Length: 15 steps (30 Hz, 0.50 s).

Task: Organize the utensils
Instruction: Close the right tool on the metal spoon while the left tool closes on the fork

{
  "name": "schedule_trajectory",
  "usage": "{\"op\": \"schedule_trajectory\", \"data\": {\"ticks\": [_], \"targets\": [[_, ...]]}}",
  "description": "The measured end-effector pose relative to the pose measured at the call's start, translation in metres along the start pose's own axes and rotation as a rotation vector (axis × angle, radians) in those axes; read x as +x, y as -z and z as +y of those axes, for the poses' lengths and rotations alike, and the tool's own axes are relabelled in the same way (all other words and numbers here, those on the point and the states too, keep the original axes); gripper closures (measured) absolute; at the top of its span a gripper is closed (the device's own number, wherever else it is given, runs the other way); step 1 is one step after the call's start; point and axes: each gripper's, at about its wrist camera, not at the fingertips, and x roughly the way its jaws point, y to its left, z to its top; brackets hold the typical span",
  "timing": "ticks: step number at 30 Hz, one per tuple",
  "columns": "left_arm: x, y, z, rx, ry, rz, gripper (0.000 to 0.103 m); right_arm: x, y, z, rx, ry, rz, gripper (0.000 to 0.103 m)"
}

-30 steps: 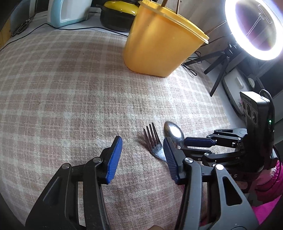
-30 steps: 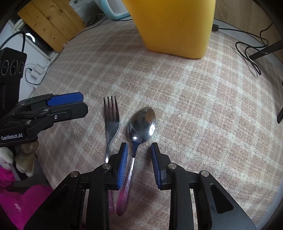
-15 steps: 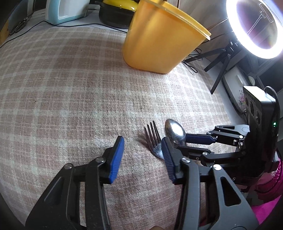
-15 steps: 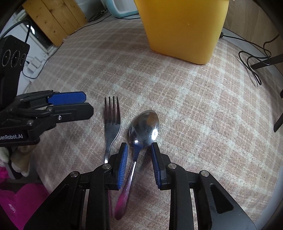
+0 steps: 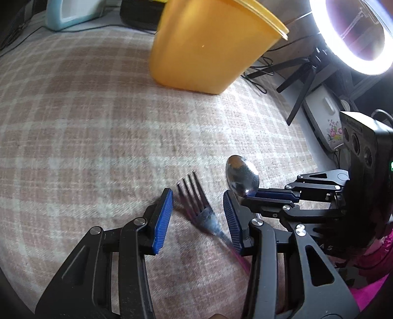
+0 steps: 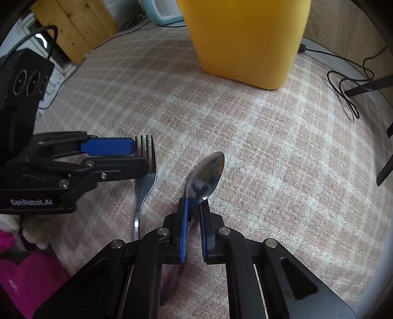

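A metal fork [image 5: 196,203] and a metal spoon [image 6: 205,176], both with purple handles, lie side by side on a pink plaid cloth. My left gripper [image 5: 197,216] is open, its blue pads on either side of the fork's head; it also shows in the right wrist view [image 6: 141,160]. My right gripper [image 6: 194,211] is shut on the spoon's neck just behind the bowl, and it shows in the left wrist view [image 5: 270,198] with the spoon [image 5: 242,176]. A tall yellow container [image 5: 211,46] stands behind them on the cloth [image 5: 86,137].
A ring light on a tripod [image 5: 353,36] stands at the right past the cloth's edge, with cables [image 6: 348,90] nearby. A pale blue appliance [image 5: 71,12] and a dark pot [image 5: 137,14] stand at the back. Wooden boards [image 6: 73,27] show at far left.
My right gripper has closed on the spoon's neck. My left gripper has moved right so that its pads straddle the fork's head.
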Motion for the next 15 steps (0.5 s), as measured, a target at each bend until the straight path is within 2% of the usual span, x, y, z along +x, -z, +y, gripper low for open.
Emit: {"op": "schedule_trajectory", "data": {"ticks": [1, 3, 6, 15], "targets": [[0.001, 0.000, -0.002, 0.005, -0.006, -0.002, 0.069, 0.000, 0.001, -0.003, 0.017, -0.012, -0.003, 0.097], [0.005, -0.001, -0.002, 0.003, -0.022, 0.004, 0.092, -0.001, 0.002, -0.011, 0.062, -0.050, -0.012, 0.097], [0.007, -0.002, -0.002, 0.001, -0.020, -0.002, 0.093, -0.006, 0.007, -0.021, 0.090, -0.069, -0.020, 0.098], [0.005, -0.001, -0.006, 0.021, -0.038, -0.024, 0.096, -0.008, 0.002, -0.021, 0.081, -0.048, -0.012, 0.098]]}}
